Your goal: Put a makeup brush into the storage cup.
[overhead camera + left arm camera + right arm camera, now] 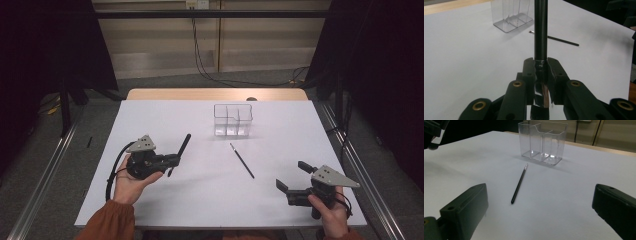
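Note:
My left gripper (pixel 172 162) is held by a hand at the table's left, shut on a thick black brush (pixel 184 145) whose handle points up and away toward the far side. In the left gripper view the jaws (pixel 541 65) clamp the brush (pixel 541 30) near its shiny ferrule, with the bristles below. A thin black brush (pixel 242 160) lies flat mid-table, in front of a clear three-compartment organizer (pixel 232 120). My right gripper (pixel 294 176) rests at the near right, open and empty. Its jaws (pixel 539 192) face the thin brush (pixel 519 184) and the organizer (pixel 542 141).
A white sheet (pixel 165 115) covers the table, with a wooden strip (pixel 215 94) at the far edge. Metal rails run along the floor on both sides, and dark curtains stand left and right. Cables hang on the back wall.

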Motion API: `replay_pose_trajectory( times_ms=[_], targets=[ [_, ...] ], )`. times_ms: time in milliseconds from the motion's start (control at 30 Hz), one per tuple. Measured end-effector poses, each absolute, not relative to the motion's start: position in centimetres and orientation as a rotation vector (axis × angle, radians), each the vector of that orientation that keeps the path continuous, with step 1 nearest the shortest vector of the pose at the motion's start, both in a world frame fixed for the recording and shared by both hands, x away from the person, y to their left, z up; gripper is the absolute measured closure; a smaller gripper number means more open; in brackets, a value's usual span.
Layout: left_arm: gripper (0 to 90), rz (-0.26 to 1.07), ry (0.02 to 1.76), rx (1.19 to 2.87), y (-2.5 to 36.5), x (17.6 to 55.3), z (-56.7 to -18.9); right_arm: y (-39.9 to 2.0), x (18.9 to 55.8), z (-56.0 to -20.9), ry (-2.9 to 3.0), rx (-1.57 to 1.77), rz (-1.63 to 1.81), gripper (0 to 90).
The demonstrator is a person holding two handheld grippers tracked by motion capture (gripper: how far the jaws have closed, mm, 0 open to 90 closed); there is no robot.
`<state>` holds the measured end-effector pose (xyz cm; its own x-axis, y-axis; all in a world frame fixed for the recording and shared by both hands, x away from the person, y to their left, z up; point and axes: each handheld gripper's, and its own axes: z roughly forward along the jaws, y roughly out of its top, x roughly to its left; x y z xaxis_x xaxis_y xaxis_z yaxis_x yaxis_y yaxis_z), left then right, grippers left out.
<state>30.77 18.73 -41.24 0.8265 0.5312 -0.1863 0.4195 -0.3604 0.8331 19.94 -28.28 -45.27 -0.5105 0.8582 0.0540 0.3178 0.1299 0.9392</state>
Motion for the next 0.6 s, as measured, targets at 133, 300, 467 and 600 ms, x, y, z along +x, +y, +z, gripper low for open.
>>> replay_pose_trajectory(
  times_ms=[133,300,467,600],
  targets=[
    [78.0,0.108,0.662,1.967,18.7,30.6,-41.3,-28.3,19.9,-45.2,1.900,1.127,1.389,0.0],
    [77.9,0.099,0.625,1.963,17.9,30.2,-41.2,-28.2,20.0,-45.1,1.898,1.121,1.406,0.0],
    [78.0,0.103,0.616,1.947,17.3,30.2,-41.1,-28.1,20.0,-44.9,1.897,1.114,1.432,0.0],
    [78.0,0.089,0.591,1.940,16.6,30.0,-40.7,-27.9,20.1,-44.7,1.895,1.120,1.466,0.0]
  ],
)
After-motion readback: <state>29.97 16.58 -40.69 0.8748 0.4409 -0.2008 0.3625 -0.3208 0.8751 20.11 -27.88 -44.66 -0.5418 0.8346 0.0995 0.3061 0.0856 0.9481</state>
